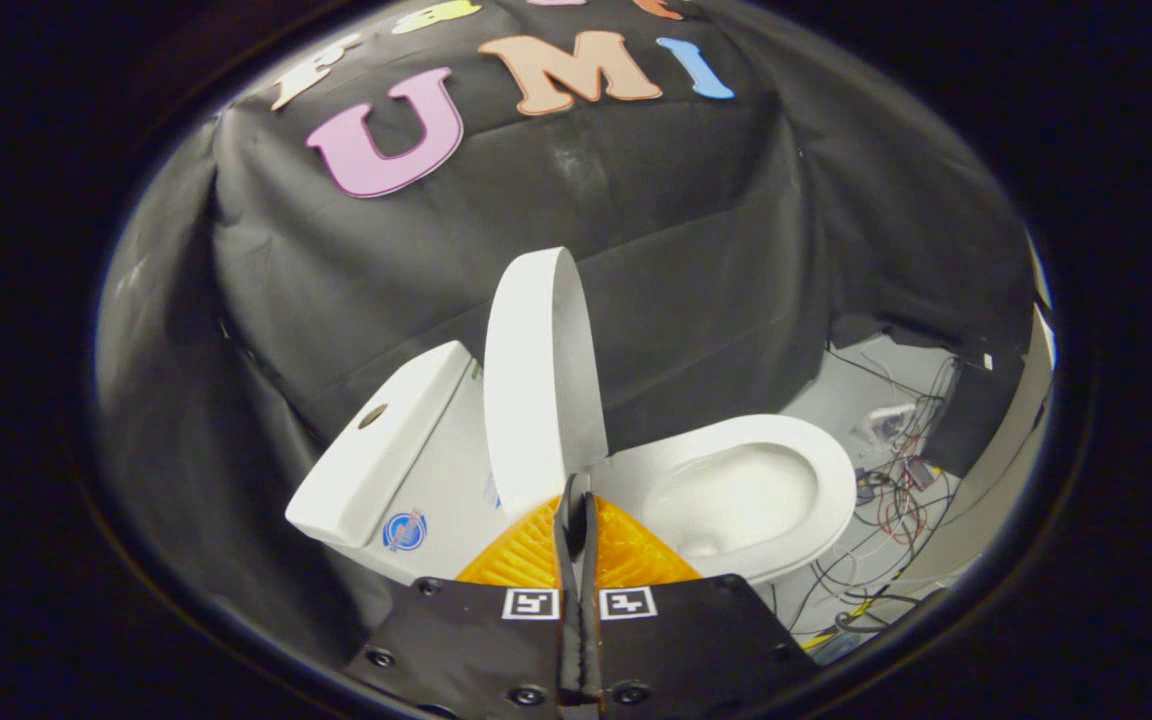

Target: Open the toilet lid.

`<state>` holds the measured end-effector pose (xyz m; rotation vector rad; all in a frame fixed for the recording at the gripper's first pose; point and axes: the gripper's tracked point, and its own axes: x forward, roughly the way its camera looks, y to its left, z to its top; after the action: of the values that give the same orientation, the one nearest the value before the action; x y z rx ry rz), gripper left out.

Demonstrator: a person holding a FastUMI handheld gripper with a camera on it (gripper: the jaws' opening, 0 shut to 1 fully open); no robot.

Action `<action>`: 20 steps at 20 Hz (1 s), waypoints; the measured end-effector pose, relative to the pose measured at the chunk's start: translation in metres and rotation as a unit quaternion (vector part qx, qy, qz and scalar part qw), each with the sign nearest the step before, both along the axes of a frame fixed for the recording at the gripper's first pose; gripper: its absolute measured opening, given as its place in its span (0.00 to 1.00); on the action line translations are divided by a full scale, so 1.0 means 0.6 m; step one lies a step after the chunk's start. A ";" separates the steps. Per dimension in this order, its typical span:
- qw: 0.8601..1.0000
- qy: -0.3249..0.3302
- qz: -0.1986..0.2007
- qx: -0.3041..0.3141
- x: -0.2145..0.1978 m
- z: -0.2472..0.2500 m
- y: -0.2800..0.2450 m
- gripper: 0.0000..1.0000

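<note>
Already the stiff, light toilet lid (pixel 536 380) stands raised beside the tank (pixel 386 450); the gripper (pixel 577 500) is closed empty; its far rim suits pushing.

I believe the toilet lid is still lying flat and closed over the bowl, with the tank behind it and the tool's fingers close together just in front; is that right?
Not quite: in the gripper view the toilet lid stands raised, nearly upright, leaving the bowl uncovered. The rest holds: the tank sits behind it, and the tool has its fingers close together just in front.
</note>
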<state>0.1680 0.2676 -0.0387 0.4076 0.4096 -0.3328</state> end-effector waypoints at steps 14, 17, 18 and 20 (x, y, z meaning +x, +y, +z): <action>0.998 -0.002 0.041 -0.054 0.036 0.015 0.077 0.00; 0.994 -0.008 0.057 -0.092 0.045 0.019 0.099 0.01; 0.993 -0.008 0.061 -0.100 0.048 0.018 0.104 0.01; 0.992 -0.012 0.063 -0.104 0.052 0.018 0.117 0.01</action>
<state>0.1994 0.3379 -0.0280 0.1804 0.3702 -0.2446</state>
